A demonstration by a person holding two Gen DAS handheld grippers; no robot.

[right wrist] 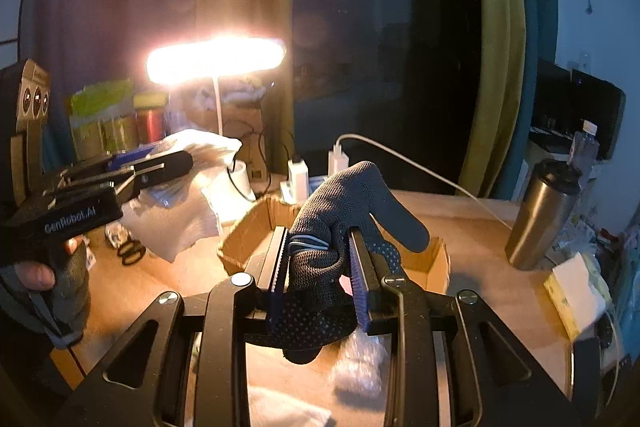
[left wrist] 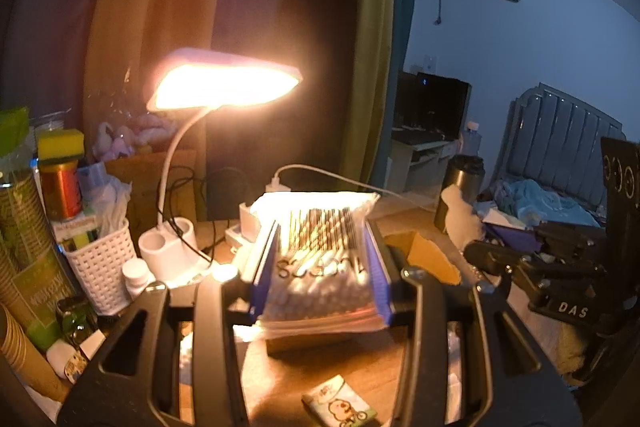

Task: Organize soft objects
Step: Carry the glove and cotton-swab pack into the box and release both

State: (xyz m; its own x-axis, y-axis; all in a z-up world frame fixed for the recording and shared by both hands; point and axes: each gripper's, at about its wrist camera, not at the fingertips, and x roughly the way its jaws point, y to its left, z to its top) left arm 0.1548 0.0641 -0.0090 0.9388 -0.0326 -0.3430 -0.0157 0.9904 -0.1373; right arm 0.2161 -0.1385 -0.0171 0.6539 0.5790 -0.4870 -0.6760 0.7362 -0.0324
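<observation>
A: The left gripper [left wrist: 320,263] is clamped on a clear plastic bag of white-tipped cotton swabs [left wrist: 316,247], and the right gripper [right wrist: 320,267] is squeezed onto a dark grey knit glove with grip dots [right wrist: 336,227]. Both things hang in the air above the wooden desk [right wrist: 472,227].

B: And the open brown cardboard box [right wrist: 256,227] sits just beyond the glove, so that looks like the drop spot.

A: I'd carry the glove over the opening first, lower it until the dangling cuff is inside, then let the jaws part.

B: Mind the bag. The lit white desk lamp [left wrist: 224,83] glares on it, so I can't tell how deep the pads bite; it may be slippery. Hold it level and bring it in after the glove.
</observation>
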